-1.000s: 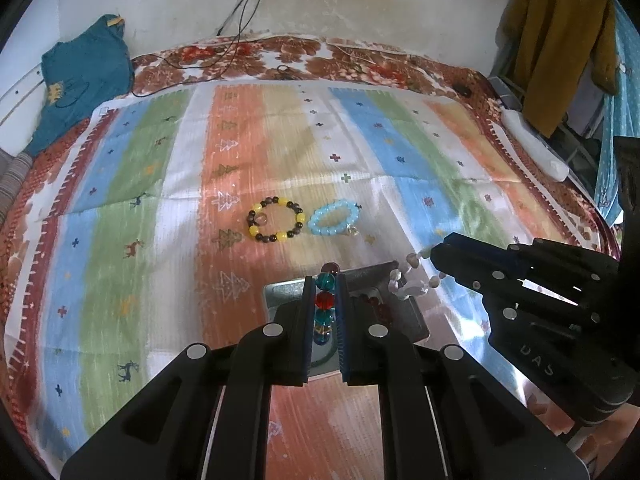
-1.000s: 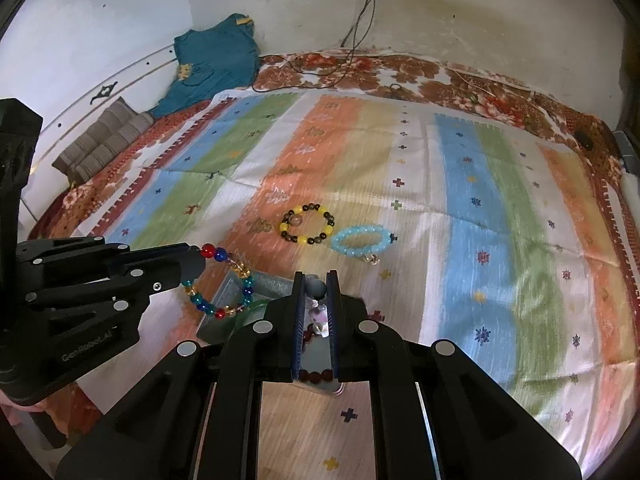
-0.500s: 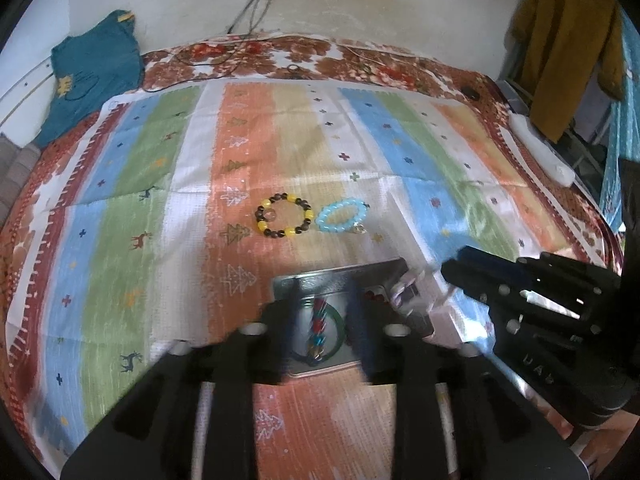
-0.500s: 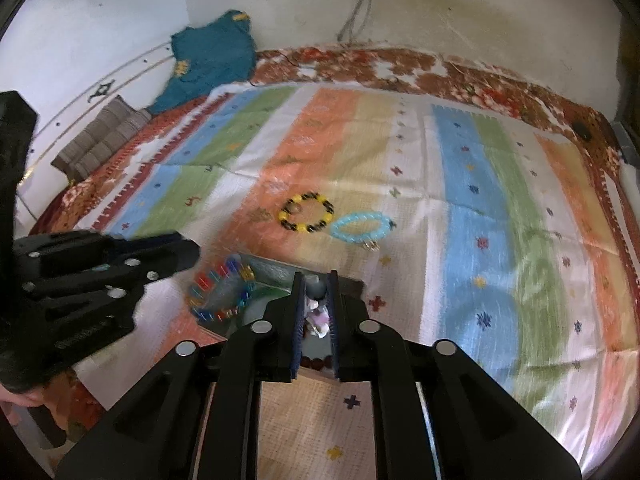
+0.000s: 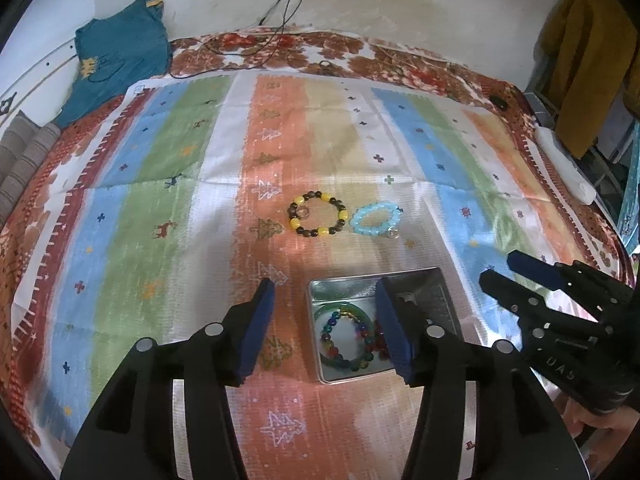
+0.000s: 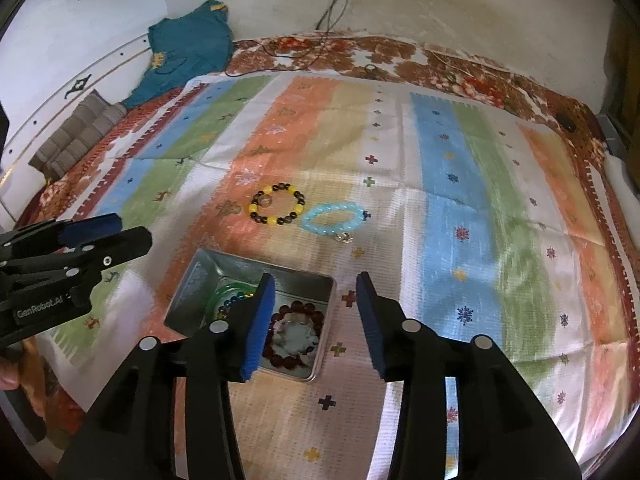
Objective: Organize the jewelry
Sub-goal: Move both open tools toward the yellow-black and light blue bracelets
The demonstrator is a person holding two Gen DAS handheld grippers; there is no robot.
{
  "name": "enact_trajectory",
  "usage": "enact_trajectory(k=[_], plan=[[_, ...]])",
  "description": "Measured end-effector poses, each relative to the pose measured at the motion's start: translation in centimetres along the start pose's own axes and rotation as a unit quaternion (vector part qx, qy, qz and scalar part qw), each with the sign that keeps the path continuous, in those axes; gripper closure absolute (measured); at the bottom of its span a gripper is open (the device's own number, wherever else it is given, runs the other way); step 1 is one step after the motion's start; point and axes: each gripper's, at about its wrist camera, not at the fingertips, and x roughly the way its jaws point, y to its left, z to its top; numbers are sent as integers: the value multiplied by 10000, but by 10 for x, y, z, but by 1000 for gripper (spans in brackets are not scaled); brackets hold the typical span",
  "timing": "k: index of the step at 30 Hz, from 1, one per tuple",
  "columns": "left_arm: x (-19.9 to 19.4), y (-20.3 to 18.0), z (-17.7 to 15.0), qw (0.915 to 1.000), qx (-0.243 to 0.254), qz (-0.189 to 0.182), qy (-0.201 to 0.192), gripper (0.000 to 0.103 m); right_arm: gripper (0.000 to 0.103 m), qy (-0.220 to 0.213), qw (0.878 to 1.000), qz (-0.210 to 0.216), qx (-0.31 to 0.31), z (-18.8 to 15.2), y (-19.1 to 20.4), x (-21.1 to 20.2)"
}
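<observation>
We worked over a bed spread with a striped cloth point(image 5: 168, 216), its bands of orange, green, blue and white running away from us toward the wall. On it, close in front of us, sat the open metal tin point(image 5: 360, 280), and we had it between our two tools.

Our left gripper point(image 5: 325, 326) hung just above the tin's near left side, its jaws opening with nothing between the blue pads. Our right gripper point(image 6: 316, 320) hovered over the tin's right edge, jaws likewise opening and empty; in the left wrist view it showed at the far right.

Inside the tin lay what we judged already sorted: a green bangle point(image 5: 343, 307) with a multicoloured bead bracelet point(image 5: 348, 340) coiled inside it on the left, and on the right a dark red bead bracelet point(image 6: 294, 308) ringed around a pale, whitish piece point(image 6: 296, 332) whose kind we could not make out.

Two pieces remained on the cloth, well beyond the tin and just beside each other: the yellow and dark bead bracelet point(image 5: 318, 214) and the light blue bead bracelet point(image 5: 374, 220) with its small charm. So we reckoned the job was more than half done, with those two left to fetch.
</observation>
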Motion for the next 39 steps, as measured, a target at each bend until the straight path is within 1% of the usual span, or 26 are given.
enact_trajectory(k=[4, 7, 12, 17, 21, 29, 33, 39], plan=[[8, 4, 0, 9999, -31, 92, 81, 47, 53, -11, 10000, -97, -11, 2, -2, 3], [12, 7, 0, 9998, -78, 136, 135, 44, 51, -5, 9999, -135, -20, 3, -3, 5], [21, 11, 3, 9995, -100, 199, 207, 37, 46, 36, 9998, -187, 21, 8, -5, 12], [31, 12, 8, 9993, -92, 228, 286, 33, 41, 91, 9997, -224, 80, 14, -9, 21], [39, 13, 12, 9991, -66, 258, 335, 31, 37, 136, 9993, -327, 96, 18, -12, 29], [55, 15, 17, 9982, 53, 372, 465, 28, 32, 140, 9988, -457, 95, 27, -21, 39], [62, 22, 20, 9976, 72, 445, 534, 28, 28, -37, 9984, -565, 93, 35, -24, 37], [71, 31, 22, 9974, -94, 486, 524, 28, 27, -15, 9988, -472, 161, 43, -25, 48]])
